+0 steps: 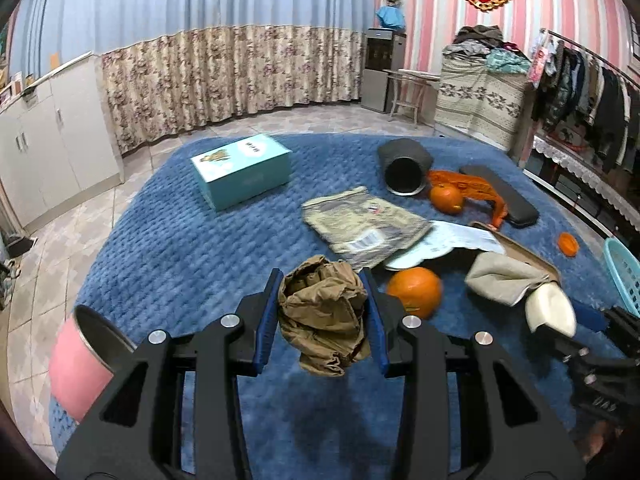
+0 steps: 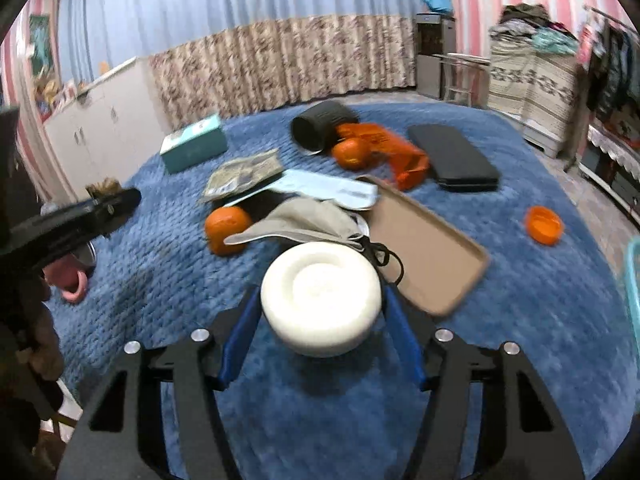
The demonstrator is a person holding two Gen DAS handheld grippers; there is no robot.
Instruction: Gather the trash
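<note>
**Crumpled paper and white round object gripped over blue blanket**

A wad of crumpled brown paper (image 1: 324,314) is clamped between the blue pads of the left gripper (image 1: 323,316), whose jaws are drawn partway in and pressed against both sides of the wad; the paper is held clear above the blue blanket (image 1: 180,248); a pink can (image 1: 86,364) with a metal rim is seen lying at the lower left, beside the gripper's frame.

A white round object (image 2: 320,300), doughnut-like in form, is held between the pads of the right gripper (image 2: 320,322), the jaws set fairly wide around it; whether it rests on the blanket or is lifted cannot be told, the picture being blurred.

Scattered across the blanket are an orange (image 1: 415,292) just beside the left gripper, a second orange (image 1: 446,198) near an overturned dark cup (image 1: 404,166), a torn orange wrapper (image 1: 476,190), a flattened printed bag (image 1: 362,224), white paper sheets (image 1: 460,238), a grey cloth (image 2: 304,216), a brown tray (image 2: 424,244) tilted on its edge, a teal box (image 1: 242,170), a black flat case (image 2: 454,158) and a small orange lid (image 2: 544,224) lying apart at the right; a pale blue basket (image 1: 624,276) is cut off at the frame's edge.
</note>
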